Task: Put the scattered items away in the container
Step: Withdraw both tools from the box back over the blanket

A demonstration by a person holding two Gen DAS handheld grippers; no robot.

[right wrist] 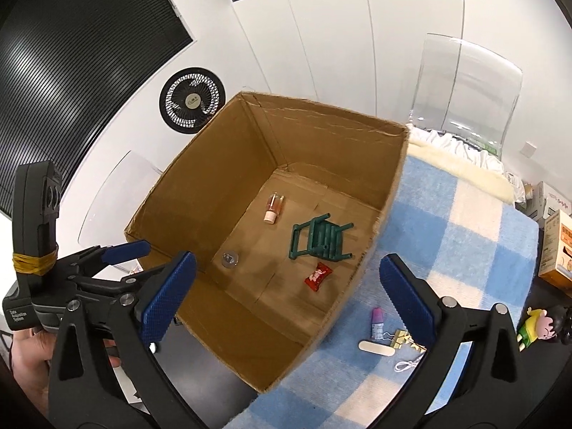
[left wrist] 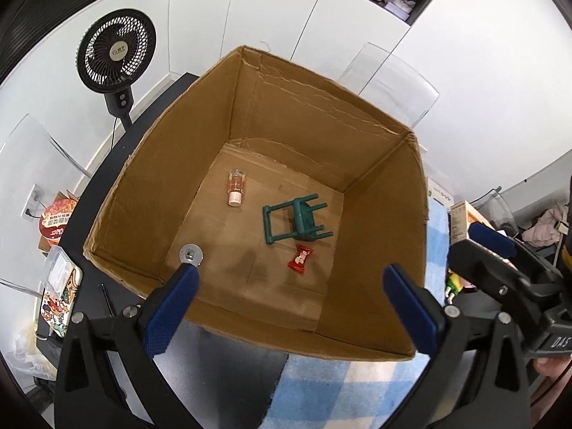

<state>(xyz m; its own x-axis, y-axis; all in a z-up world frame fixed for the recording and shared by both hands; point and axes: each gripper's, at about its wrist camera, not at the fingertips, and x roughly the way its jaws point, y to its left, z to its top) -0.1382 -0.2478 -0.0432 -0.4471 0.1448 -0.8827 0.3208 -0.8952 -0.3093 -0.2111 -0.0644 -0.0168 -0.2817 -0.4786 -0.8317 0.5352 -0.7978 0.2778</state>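
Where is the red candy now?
The red candy lies on the floor of the cardboard box, just in front of the tipped green toy chair, seen in both wrist views.

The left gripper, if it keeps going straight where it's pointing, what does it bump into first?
Probably the bare cardboard floor of the box. The left gripper is open and empty, aimed into the box between the metal disc and the red candy. Depth is hard to judge, so it might graze the candy.
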